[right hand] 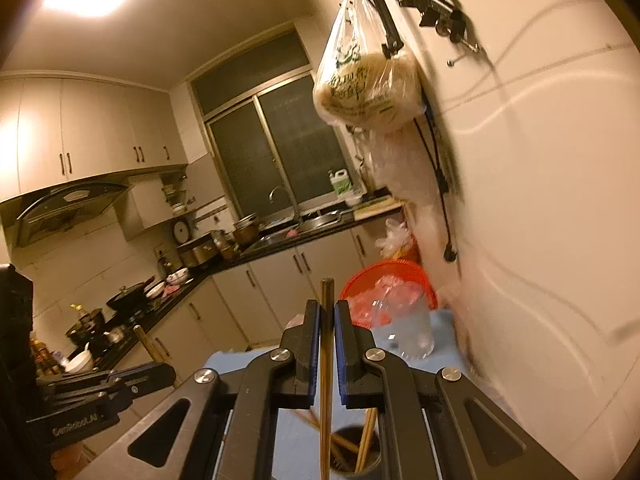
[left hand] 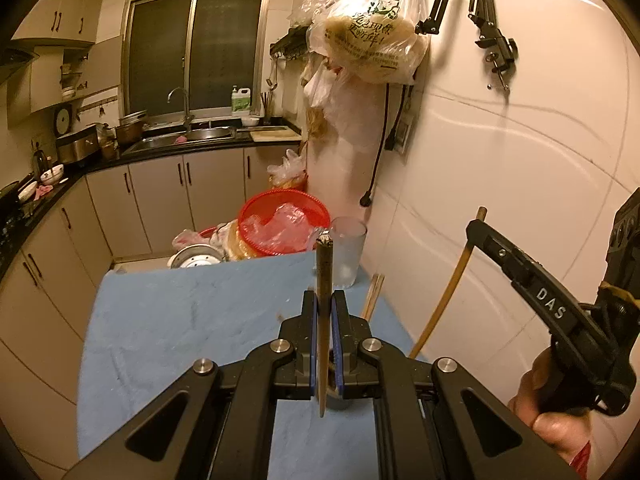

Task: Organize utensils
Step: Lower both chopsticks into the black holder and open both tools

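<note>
**Chopsticks gripped in both tongs above the bench**

Chopsticks are what I am holding: my left tongs [left hand: 324, 312] are clamping tight on a dark chopstick [left hand: 323, 280], which is standing upright over the blue bench [left hand: 180, 320]. My right tongs [right hand: 327, 320] are pinching a paler stick [right hand: 326, 360] the same way. More sticks are sitting in a dark cup [right hand: 352, 456] below. A clear glass [left hand: 348, 252] is standing near the wall.

Warm-lit kitchen with beige cabinets [left hand: 160, 196], dark countertop [left hand: 168, 152], steel sink [left hand: 200, 134], dark window [left hand: 196, 48], white tiled wall [left hand: 520, 160].
</note>
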### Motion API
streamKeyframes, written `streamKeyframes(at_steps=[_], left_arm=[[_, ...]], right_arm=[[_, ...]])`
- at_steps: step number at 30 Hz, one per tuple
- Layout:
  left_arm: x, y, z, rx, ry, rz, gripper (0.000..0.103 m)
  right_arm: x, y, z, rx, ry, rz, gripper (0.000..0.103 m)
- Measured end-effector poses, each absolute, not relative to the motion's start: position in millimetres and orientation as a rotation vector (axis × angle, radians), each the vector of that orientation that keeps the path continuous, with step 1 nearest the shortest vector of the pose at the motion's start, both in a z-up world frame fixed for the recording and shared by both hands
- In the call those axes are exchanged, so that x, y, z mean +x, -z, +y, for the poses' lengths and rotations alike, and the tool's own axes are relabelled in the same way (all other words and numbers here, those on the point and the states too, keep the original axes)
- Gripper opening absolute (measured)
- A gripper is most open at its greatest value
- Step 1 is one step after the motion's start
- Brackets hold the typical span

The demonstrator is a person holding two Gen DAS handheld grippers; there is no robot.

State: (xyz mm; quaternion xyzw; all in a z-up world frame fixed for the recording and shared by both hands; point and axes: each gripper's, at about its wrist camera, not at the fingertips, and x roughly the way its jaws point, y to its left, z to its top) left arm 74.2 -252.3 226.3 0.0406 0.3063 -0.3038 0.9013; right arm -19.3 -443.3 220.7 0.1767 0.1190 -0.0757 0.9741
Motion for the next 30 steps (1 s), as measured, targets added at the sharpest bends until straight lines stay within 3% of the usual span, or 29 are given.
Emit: streamKeyframes(at_steps=[12, 30], left_arm=[[121.4, -176.5, -284.3, 0.040, 0.651, 0.732, 0.007], [127.8, -128.5, -279.5, 0.068, 0.640, 0.793, 0.008]], right_arm=[[36.1, -178.4, -469.2, 0.360, 0.201, 0.326, 0.008], [59.7, -115.2, -472.3, 0.392, 0.179, 0.466, 0.008]])
